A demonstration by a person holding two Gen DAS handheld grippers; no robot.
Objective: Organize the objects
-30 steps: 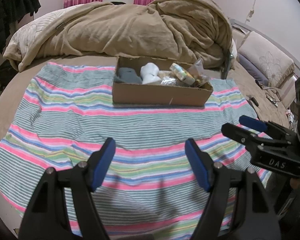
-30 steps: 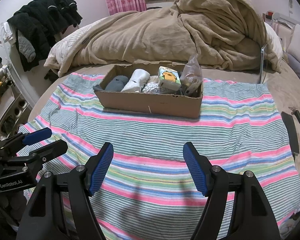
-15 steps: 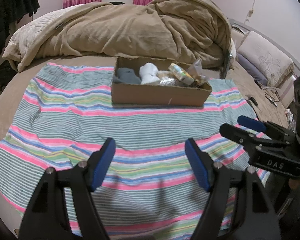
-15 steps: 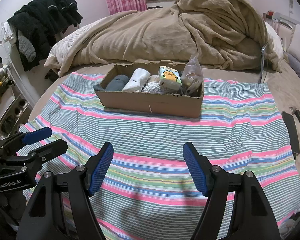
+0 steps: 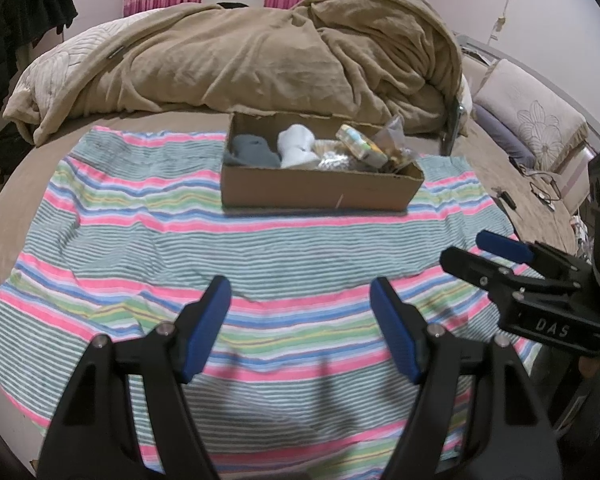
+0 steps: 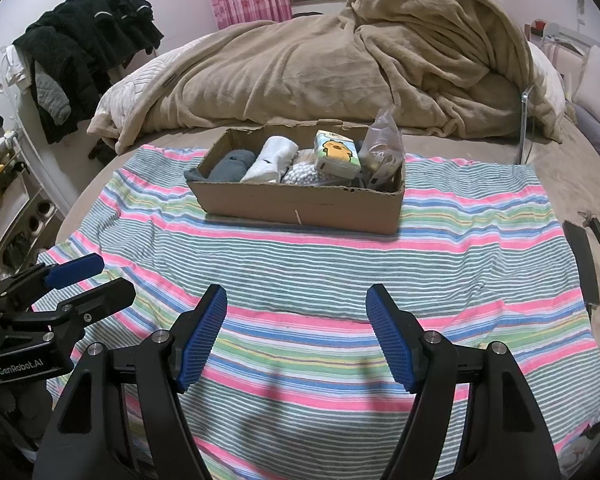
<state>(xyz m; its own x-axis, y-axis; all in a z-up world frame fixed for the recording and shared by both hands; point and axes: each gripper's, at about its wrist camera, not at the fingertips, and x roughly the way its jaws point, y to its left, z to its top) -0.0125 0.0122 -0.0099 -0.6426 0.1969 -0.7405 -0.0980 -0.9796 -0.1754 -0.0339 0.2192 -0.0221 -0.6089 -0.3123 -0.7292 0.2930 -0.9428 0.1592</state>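
A shallow cardboard box (image 5: 320,194) (image 6: 300,206) stands on a striped cloth (image 5: 220,248) (image 6: 380,264) on the bed. It holds a grey rolled cloth (image 6: 232,164), a white rolled cloth (image 6: 271,154), a bag of white beads (image 6: 304,174), a tissue pack with a yellow cartoon (image 6: 337,154) and a clear plastic bag (image 6: 382,148). My left gripper (image 5: 300,332) is open and empty, over the near part of the cloth. My right gripper (image 6: 296,334) is open and empty too, beside it. Each shows in the other's view: the right (image 5: 484,258), the left (image 6: 92,280).
A heaped tan blanket (image 5: 240,60) lies behind the box. Dark clothes (image 6: 80,52) hang at the left. A pillow (image 5: 532,120) and small items with a cable (image 5: 540,192) lie at the right. A dark flat object (image 6: 584,256) lies at the cloth's right edge.
Both grippers have drawn back slightly from the box, which sits a little higher in both views. Both stay open and empty.
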